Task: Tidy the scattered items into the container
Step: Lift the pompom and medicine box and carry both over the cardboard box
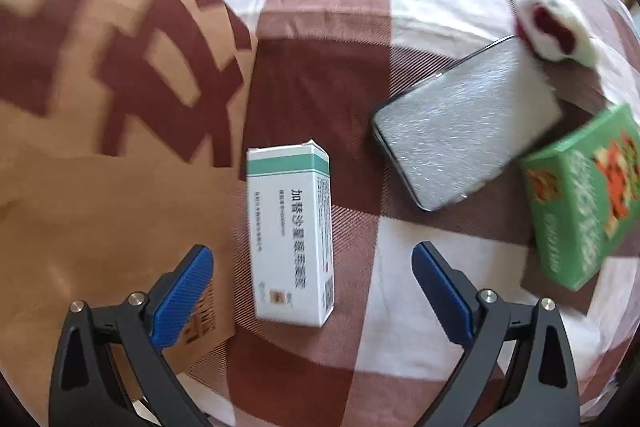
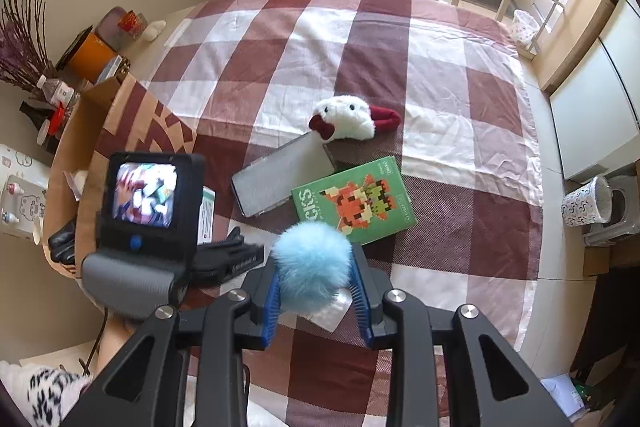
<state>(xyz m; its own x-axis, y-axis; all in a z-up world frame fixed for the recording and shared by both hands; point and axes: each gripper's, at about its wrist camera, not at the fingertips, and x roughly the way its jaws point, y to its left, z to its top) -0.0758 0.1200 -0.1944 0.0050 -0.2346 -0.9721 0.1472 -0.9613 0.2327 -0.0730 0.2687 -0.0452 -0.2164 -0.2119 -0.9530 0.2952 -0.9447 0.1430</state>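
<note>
My left gripper (image 1: 312,291) spread wide, straddling medicine box (image 1: 290,235) for pickup; right gripper (image 2: 316,291) pinching blue pompom (image 2: 312,261), bound for cardboard box (image 2: 120,115).

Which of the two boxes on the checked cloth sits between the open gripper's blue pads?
The white medicine box with the teal stripe; the green pixel-art box lies off to the side.
</note>
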